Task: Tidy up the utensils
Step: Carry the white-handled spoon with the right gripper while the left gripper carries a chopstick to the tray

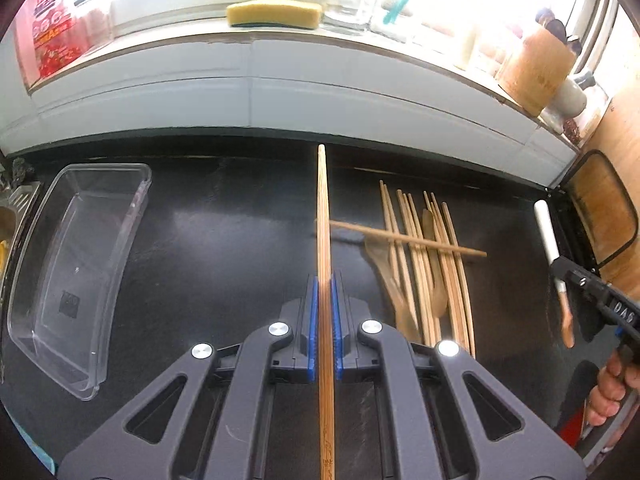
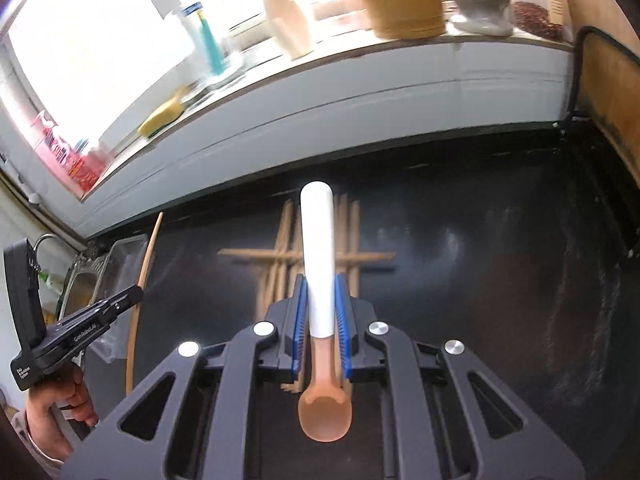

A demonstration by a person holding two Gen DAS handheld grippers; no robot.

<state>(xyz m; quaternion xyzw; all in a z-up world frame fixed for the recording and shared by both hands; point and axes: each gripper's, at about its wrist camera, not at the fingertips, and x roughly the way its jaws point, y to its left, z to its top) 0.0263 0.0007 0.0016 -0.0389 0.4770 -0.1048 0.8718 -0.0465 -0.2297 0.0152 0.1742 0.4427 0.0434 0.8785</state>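
Observation:
My left gripper [image 1: 324,280] is shut on a long bamboo chopstick [image 1: 322,208], which points away toward the back wall above the black counter. To its right lies a pile of chopsticks and wooden utensils [image 1: 424,264], one stick lying crosswise on top. My right gripper [image 2: 322,284] is shut on a spoon with a white handle [image 2: 317,248] and an orange bowl [image 2: 326,414] that points back toward the camera. The same pile [image 2: 288,258] shows beneath it. In the left wrist view the right gripper [image 1: 560,276] and its spoon [image 1: 549,236] appear at the far right.
A clear plastic tray [image 1: 24,280] lies at the counter's left. A white ledge along the back carries a yellow sponge [image 1: 274,13], a wooden utensil holder [image 1: 534,70], bottles and jars. A sink [image 2: 82,284] lies at the far left. A wooden board [image 1: 604,216] leans at the right.

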